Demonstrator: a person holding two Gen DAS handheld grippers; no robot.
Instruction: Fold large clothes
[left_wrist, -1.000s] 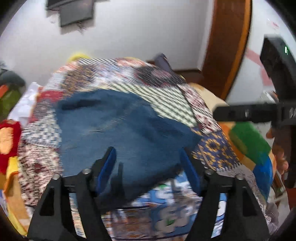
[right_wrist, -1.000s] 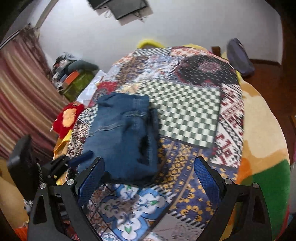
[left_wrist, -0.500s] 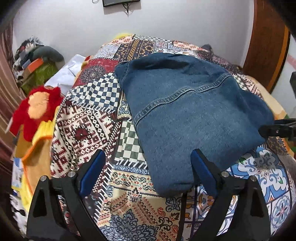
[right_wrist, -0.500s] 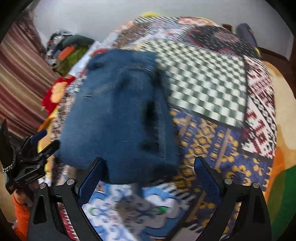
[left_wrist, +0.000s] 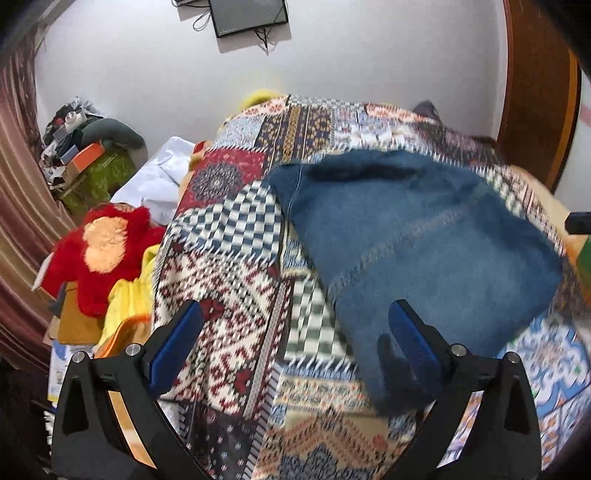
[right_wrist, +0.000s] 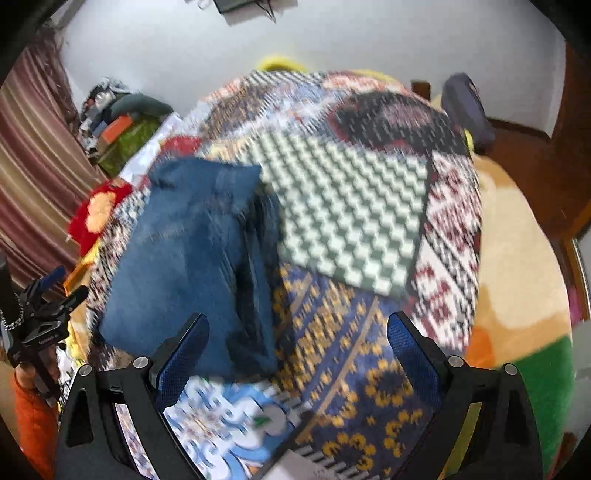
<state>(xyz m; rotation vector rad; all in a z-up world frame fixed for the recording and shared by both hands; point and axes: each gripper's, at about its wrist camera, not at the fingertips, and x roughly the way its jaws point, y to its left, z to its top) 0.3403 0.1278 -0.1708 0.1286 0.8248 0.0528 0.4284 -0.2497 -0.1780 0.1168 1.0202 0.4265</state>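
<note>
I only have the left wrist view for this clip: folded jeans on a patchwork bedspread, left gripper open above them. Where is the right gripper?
Observer: The right gripper is open and empty, above the bedspread beside the jeans.
Operator: Anything to the right of the jeans that I miss?
Observer: A green and white checkered patch, bare.
Operator: Is my left gripper visible there?
Observer: Yes, the left gripper shows at the left edge, off the jeans.
</note>
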